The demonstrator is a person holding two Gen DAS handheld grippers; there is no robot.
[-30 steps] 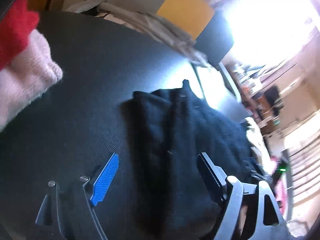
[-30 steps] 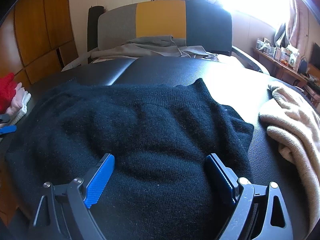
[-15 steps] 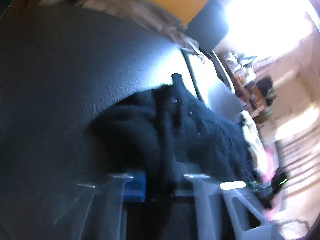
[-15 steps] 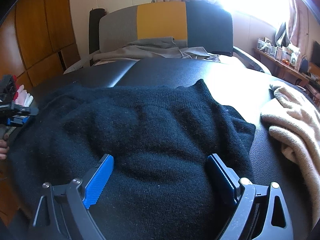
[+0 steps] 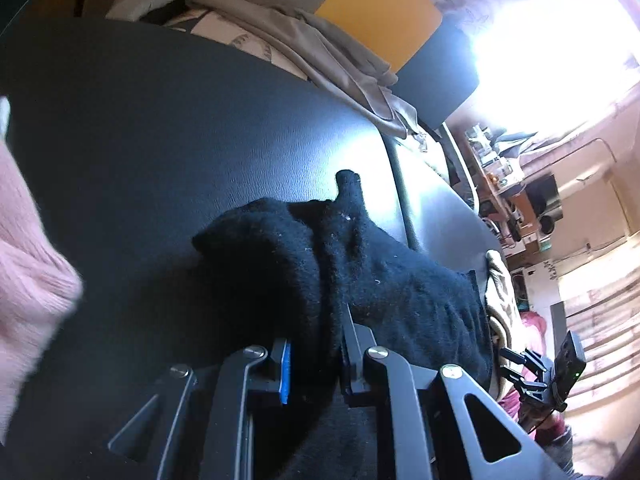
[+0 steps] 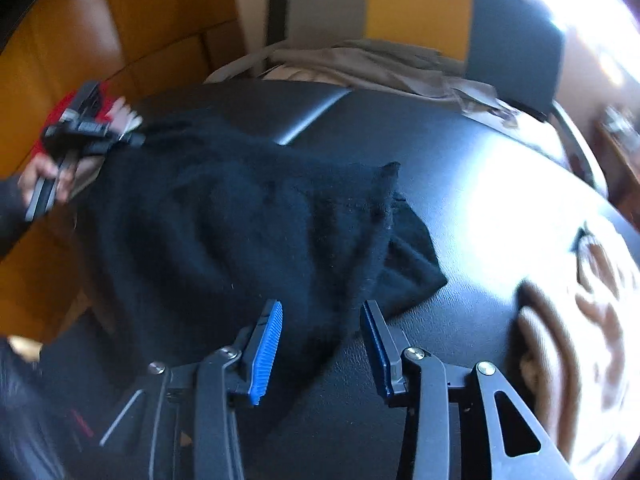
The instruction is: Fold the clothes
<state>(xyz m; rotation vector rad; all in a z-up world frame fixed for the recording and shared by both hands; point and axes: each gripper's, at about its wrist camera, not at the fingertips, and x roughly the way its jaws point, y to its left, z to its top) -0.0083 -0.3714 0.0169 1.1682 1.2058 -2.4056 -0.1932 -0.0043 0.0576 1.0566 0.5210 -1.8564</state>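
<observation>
Sweater (image 6: 248, 232) lies rumpled mid-frame on the black table (image 6: 460, 184). My left gripper (image 5: 314, 356) is clamped on its edge; my right gripper (image 6: 320, 340) straddles the hem, narrowing but, I judge, not pinching. Lifting now risks one-sided drag and bunching.
</observation>
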